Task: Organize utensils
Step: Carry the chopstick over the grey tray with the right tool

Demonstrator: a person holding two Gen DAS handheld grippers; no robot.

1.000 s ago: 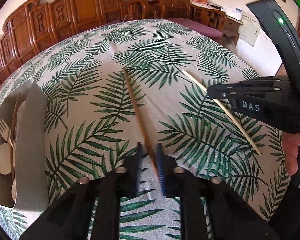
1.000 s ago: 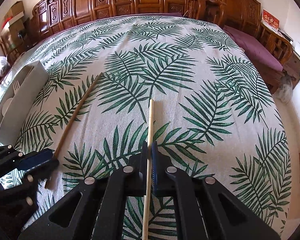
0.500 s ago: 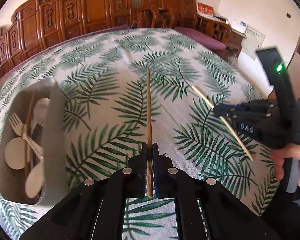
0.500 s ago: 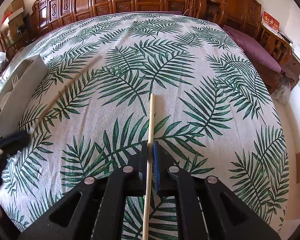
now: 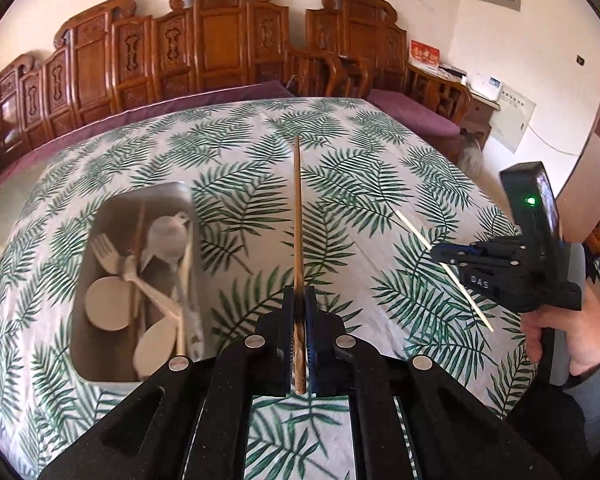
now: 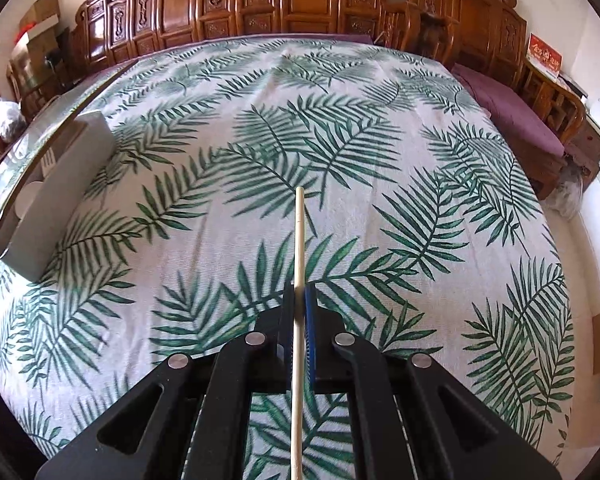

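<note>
Left gripper (image 5: 299, 320) is clamped tight on the dark chopstick (image 5: 297, 216), which now pokes straight out ahead of the jaws, clear of the cloth (image 5: 360, 184). A second ago that stick was still lying flat on the cloth with the jaws open around it, so the pick is done and it's been lifted. The view has swung too: the bin (image 5: 80, 344) with the fork (image 5: 108, 252) and spoons sits just left of the jaws now, much fuller in view. Looks like the drop-off comes next.

Right gripper (image 6: 299, 320) hasn't budged, pinched shut on the pale chopstick (image 6: 299, 248) and held above the cloth, well right of the bin.
</note>
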